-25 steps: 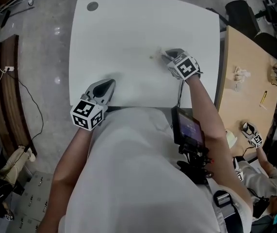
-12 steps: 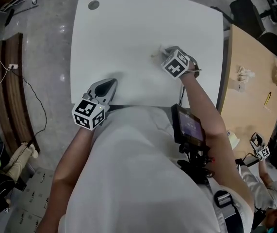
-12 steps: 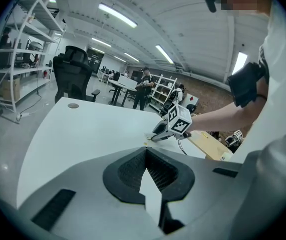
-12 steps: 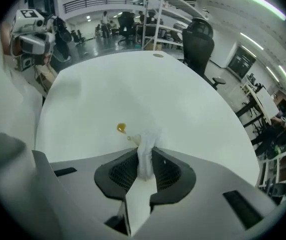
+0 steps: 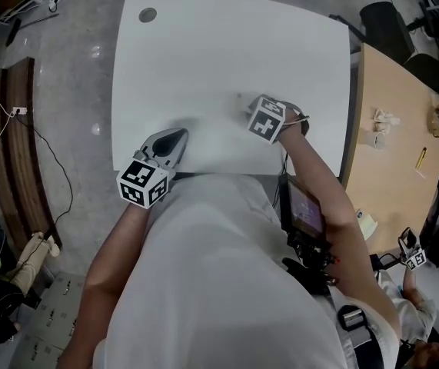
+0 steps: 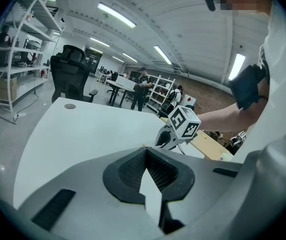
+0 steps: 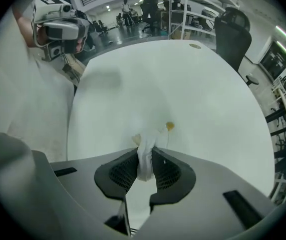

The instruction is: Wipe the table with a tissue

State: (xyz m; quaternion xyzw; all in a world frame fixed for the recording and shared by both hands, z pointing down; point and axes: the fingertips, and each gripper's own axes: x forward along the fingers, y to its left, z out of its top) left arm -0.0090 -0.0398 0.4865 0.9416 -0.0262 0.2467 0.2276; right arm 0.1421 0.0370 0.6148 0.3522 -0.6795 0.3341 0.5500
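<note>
One wadded tissue [image 7: 145,156], clamped in the jaws of the right gripper [image 7: 145,150], meets the white bench [image 7: 198,84] beside a yellowish spot [image 7: 170,126], which the stroke should cross under steady downward pressure, while the left gripper [image 6: 146,155] waits at the near edge, jaws closed on nothing.

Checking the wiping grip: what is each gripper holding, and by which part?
Right gripper: white tissue, pinched at its bunched end between the jaws. Left gripper: shut, holding nothing.
</note>
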